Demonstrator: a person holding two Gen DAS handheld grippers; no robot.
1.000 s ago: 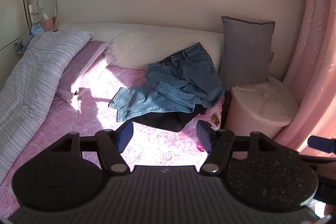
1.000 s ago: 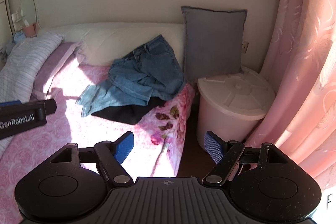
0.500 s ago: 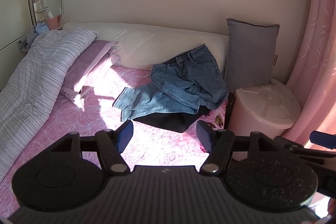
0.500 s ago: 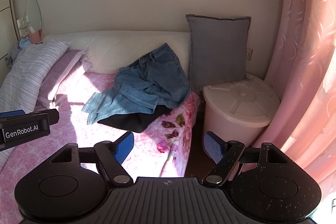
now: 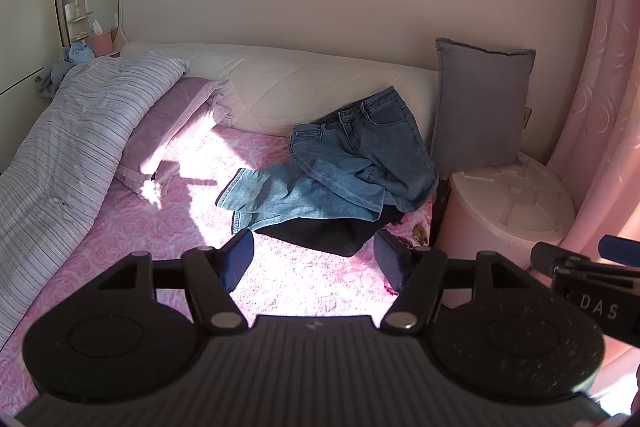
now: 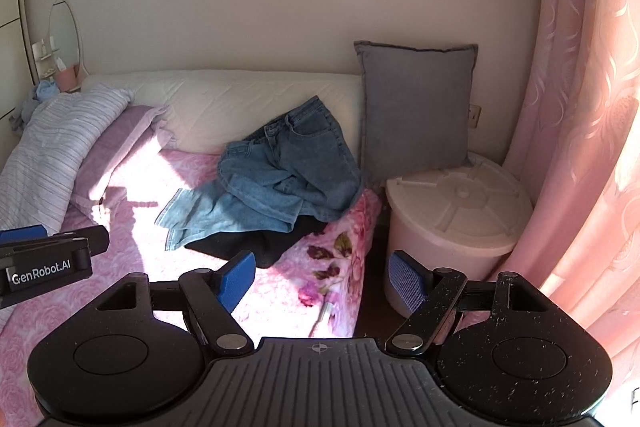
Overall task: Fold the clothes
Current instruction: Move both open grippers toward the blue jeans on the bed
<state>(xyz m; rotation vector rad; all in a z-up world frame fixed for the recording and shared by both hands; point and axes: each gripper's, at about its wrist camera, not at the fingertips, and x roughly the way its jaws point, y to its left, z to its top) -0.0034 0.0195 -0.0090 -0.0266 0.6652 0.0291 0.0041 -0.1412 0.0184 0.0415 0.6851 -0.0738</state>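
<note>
Clearly, the bed with the pink rose-patterned cover (image 5: pixel 132 227) takes most of both views, and the clothes lie on it near its right edge, in front of the long cream quilted bolster (image 5: pixel 304 95).

As for progress, no garment here lies folded. The blue denim jeans (image 5: pixel 352 163) are in a loose, crumpled heap: the darker waistband end leans up against the bolster, and the paler legs spread toward the left, twisted over each other. Under them lies a black soft garment (image 5: pixel 320 233), mostly covered, so I cannot tell what kind it is. In my judgement both pieces remain to be spread flat and folded.

The striped grey-lilac duvet (image 5: pixel 68 147) is bunched along the left side, with a lilac pillow (image 5: pixel 168 123) beside it. A square grey cushion (image 6: pixel 416 107) stands upright against the wall, just beside the jeans. A round pale pink plastic bin with a ribbed lid (image 6: pixel 456 211) stands on the floor between the bed and the thin pink curtain (image 6: pixel 580 107).

The denim looks stiff and heavy with thick seams; the cover looks plush.

The left gripper (image 5: pixel 316 259) has its blue pads spread wide with nothing between them, hovering over the cover near the black garment. The right gripper (image 6: pixel 324 275) is likewise wide apart and holds nothing, above the bed's edge.
</note>
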